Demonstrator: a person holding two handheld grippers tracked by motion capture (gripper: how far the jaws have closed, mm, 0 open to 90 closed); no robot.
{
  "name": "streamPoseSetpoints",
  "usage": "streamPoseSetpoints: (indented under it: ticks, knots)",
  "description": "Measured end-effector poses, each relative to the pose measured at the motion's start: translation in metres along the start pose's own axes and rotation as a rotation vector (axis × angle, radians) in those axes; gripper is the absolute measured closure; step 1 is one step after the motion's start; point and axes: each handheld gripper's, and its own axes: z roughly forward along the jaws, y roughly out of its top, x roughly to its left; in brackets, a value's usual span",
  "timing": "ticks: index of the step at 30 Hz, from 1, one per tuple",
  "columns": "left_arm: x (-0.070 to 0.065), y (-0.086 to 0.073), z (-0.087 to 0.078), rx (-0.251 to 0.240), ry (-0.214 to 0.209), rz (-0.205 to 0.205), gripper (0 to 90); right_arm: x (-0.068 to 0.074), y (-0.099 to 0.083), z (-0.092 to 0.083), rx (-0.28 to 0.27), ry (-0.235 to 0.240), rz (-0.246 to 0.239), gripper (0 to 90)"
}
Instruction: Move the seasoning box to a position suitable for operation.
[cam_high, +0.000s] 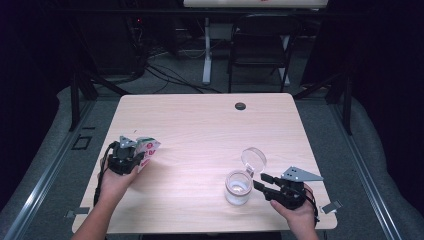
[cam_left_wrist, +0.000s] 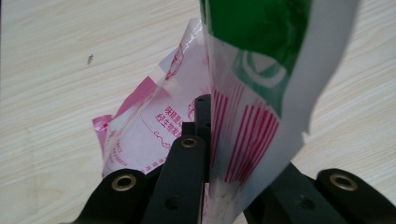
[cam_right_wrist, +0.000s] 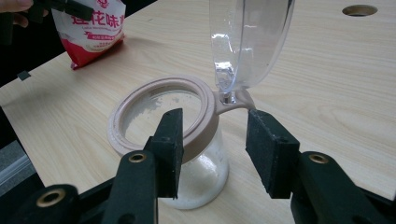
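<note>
The bag (cam_high: 145, 148), a red-and-white printed pouch with a green patch near its top, sits at about 8 o'clock on the table (cam_high: 200, 125), pinched in the left gripper (cam_high: 131, 153), whose jaws are clamped together on it. In the left gripper view the bag (cam_left_wrist: 243, 102) rises between the black jaws, the film creased and folded, its pink-printed side turned toward 9 o'clock and its green part at 12 o'clock; the gripper (cam_left_wrist: 205, 140) grips it low down, above the pale wood. The person's left hand (cam_high: 116, 177) wraps the gripper from 6 o'clock. The jar (cam_high: 237, 187), clear with a little white powder at the bottom, stands at about 5 o'clock on the table, well apart from the bag. Its clear lid (cam_high: 253, 159) is flipped up on a hinge, leaning away toward 1 o'clock of the jar. The right gripper (cam_high: 259, 181) is just beside the jar at its 3 o'clock, jaws apart. In the right gripper view the jar (cam_right_wrist: 187, 163) shows a beige ring around its mouth, and the gripper (cam_right_wrist: 212, 149) has one jaw over the ring's near edge and the other beyond the hinge tab, neither pad pressing on it; the lid (cam_right_wrist: 247, 42) stands upright at 12 o'clock. The bag (cam_right_wrist: 91, 28) lies far off at 10 o'clock there.
</note>
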Motion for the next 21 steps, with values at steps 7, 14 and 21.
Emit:
streamPoseSetpoints:
  ticks: [7, 14, 21]
  knots:
    - [0.013, 0.011, -0.015, -0.006, 0.018, 0.01, 90.0, 0.0, 0.0, 0.0, 0.002, 0.0, -0.002, 56.4]
    - [0.026, 0.023, -0.03, -0.002, 0.076, 0.052, 90.0, -0.001, 0.0, -0.001, -0.003, -0.005, 0.005, 56.4]
    - [0.049, 0.03, -0.043, -0.033, 0.032, -0.045, 90.0, -0.002, -0.001, 0.0, -0.006, -0.008, 0.006, 56.4]
